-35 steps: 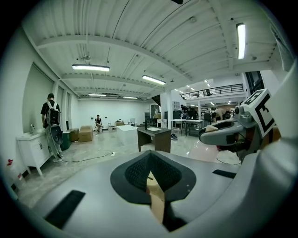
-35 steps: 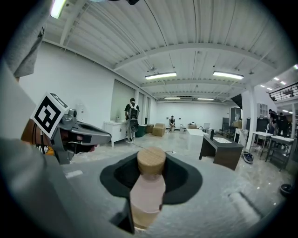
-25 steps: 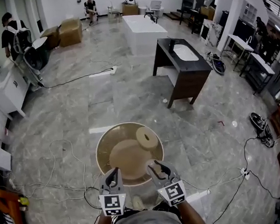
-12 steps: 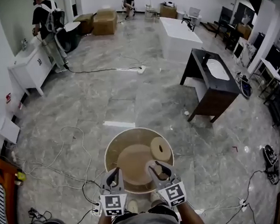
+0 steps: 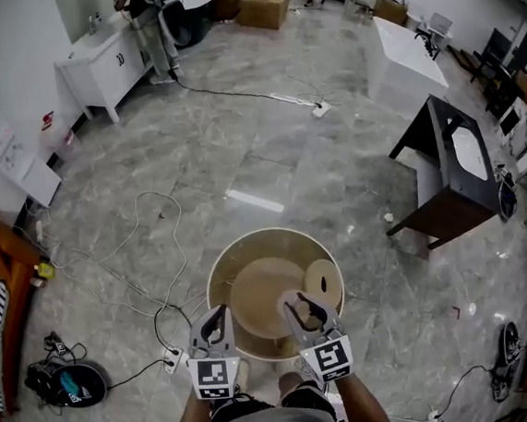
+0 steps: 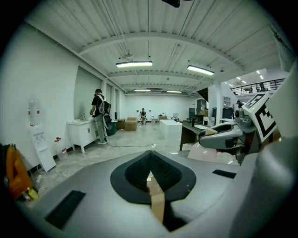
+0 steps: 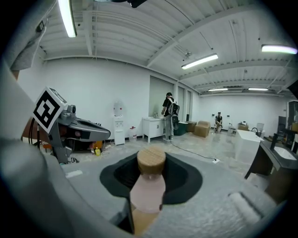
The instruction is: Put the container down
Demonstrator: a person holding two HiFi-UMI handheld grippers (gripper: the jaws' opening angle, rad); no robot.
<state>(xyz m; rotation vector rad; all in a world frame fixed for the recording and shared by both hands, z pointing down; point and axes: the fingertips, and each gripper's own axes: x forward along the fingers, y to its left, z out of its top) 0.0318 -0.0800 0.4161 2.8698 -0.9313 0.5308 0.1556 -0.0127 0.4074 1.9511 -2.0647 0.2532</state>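
Observation:
A round tan container hangs above the floor in front of me in the head view, held at its near rim from both sides. A flat wooden disc leans inside it at the right. My left gripper is shut on the rim; in the left gripper view a thin tan edge is pinched between its pads. My right gripper is shut on the container too. Its own view shows a pinkish piece with a round wooden cap standing between the jaws.
Grey marble floor all round, with loose cables at the left. A dark vanity with a white sink stands right, a white block behind it. A white cabinet with a person is far left; cardboard boxes at the back.
The whole room has slid rightward and away as I carry the container to the left. The vanity now lies further right. Both grips on the container look unchanged.

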